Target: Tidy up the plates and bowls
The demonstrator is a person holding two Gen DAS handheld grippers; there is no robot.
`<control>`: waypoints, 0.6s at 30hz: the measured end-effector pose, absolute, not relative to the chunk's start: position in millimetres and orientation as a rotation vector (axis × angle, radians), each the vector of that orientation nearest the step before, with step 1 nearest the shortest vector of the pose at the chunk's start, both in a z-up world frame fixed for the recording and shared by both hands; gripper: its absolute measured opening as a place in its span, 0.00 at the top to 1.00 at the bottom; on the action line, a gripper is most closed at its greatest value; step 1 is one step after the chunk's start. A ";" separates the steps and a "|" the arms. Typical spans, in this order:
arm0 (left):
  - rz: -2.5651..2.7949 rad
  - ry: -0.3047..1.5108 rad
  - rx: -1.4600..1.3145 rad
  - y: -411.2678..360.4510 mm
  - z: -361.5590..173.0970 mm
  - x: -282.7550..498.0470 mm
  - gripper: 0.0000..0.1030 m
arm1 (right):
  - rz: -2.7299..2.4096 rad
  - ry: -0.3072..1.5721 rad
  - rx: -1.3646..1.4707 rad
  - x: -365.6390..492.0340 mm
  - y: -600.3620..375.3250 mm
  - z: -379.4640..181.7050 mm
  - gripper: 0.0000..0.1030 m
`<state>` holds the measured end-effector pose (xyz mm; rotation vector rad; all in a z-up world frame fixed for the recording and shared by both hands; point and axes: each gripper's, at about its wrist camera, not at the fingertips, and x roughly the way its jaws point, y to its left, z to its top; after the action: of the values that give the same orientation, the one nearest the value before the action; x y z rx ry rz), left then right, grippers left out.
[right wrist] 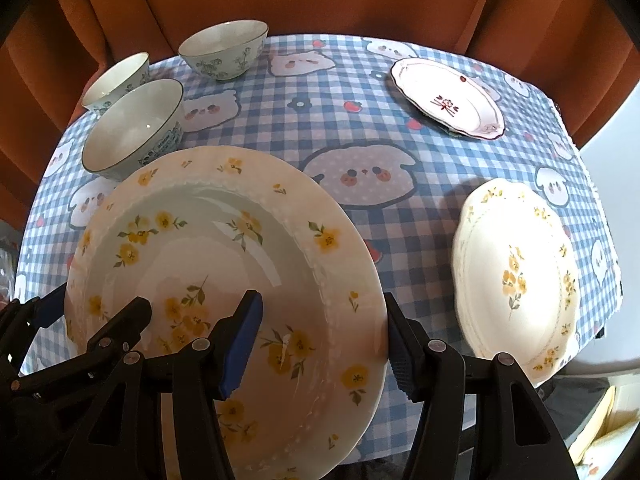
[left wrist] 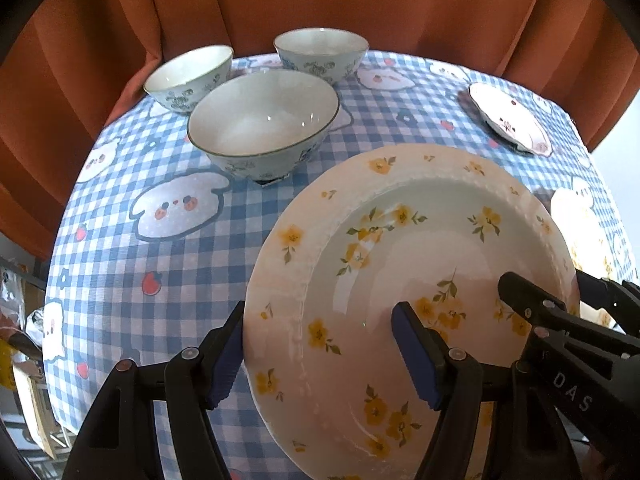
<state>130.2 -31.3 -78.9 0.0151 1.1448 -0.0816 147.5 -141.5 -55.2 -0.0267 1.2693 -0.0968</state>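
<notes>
In the left wrist view, the left gripper (left wrist: 324, 354) clamps the near left rim of the big yellow-flower plate (left wrist: 400, 240), which is held above the checked tablecloth (left wrist: 160, 184). In the right wrist view, the right gripper (right wrist: 320, 338) clamps its right rim. I think the carrying step is in hand; next, both must set it level on the smaller flower plate (right wrist: 516, 276) at the right.

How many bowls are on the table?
3, all at the table's far left: one nearest bowl, one behind it to the left, one behind it to the right. None seems hidden.

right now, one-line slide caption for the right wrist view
Both grippers, right and left, clamp a yellow-flowered plate by opposite rims above a checked tablecloth.
</notes>
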 end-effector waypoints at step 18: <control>0.043 1.107 -0.022 -141.8 -66.0 115.8 0.31 | 0.031 1.234 -0.048 145.7 -249.6 -41.7 0.40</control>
<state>115.8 -141.8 -66.0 -0.0224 1.1072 0.0434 145.7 -249.6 -41.7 -0.0484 1.2343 0.0313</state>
